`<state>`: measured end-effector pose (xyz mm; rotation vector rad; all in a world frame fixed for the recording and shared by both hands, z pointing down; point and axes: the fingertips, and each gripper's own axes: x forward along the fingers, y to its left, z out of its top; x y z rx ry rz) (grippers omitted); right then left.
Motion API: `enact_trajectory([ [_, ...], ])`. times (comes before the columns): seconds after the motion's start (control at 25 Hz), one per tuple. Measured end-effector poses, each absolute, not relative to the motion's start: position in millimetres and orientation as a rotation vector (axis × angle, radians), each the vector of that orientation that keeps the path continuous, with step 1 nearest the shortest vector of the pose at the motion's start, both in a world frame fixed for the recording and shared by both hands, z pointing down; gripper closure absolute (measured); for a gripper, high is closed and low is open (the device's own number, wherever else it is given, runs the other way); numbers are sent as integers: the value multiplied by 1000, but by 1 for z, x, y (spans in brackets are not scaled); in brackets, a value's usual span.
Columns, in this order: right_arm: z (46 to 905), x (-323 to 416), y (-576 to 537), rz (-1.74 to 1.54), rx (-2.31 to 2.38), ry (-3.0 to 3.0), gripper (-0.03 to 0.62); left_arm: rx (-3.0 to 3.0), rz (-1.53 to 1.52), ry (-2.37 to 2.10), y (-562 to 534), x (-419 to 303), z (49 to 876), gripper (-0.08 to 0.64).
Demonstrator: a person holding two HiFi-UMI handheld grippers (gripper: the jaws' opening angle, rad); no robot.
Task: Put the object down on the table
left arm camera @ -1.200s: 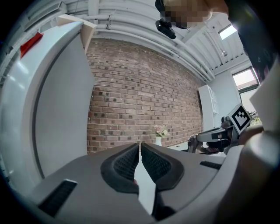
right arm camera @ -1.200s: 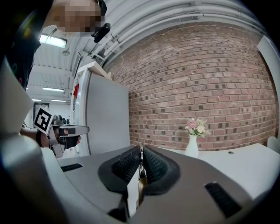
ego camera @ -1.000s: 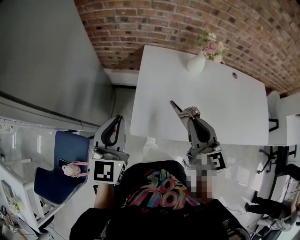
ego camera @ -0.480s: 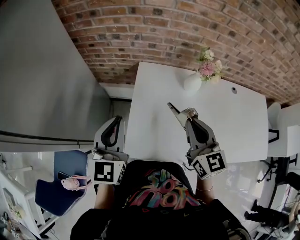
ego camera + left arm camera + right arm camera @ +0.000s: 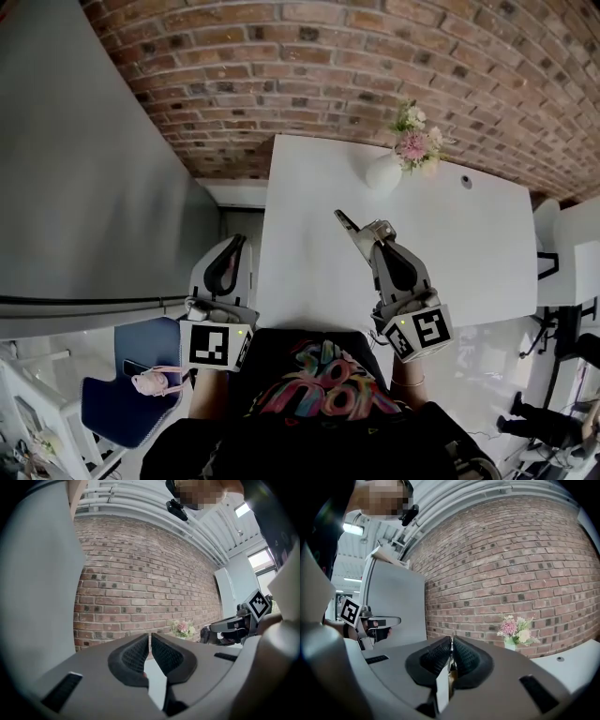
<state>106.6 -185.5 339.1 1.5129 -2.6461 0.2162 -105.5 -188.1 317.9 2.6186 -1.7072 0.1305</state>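
My right gripper [image 5: 367,228] is over the near half of the white table [image 5: 309,178], shut on a thin flat dark object [image 5: 348,224] that sticks out past its tips toward the far left. The right gripper view shows the same object as a thin pale edge [image 5: 449,673] pinched between the ribbed pads [image 5: 465,657]. My left gripper [image 5: 236,244] hovers just off the table's left edge, with its jaws together and nothing between them [image 5: 150,637]. How high the object is above the tabletop cannot be told.
A white vase [image 5: 382,172] with pink and white flowers [image 5: 413,139] stands at the table's far edge, against a brick wall [image 5: 328,66]. A grey partition [image 5: 84,187] runs along the left. A blue chair [image 5: 117,408] carrying a pink item [image 5: 153,381] is at lower left.
The table and the brick wall have come closer in the head view. The right gripper, still holding the object, now reaches farther over the tabletop. The left gripper stays beside the table's edge.
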Motion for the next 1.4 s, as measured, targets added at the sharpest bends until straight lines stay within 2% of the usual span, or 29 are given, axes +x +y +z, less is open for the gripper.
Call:
enact_trajectory([
  [0.8,352,86,-185,249,1495,-2611,557,2632,132,-1628,-190,-119,333,523],
  [1.4,402,48,-198,449,1371,-2623,557,2590,184,-1552,-188,-120,365,523],
])
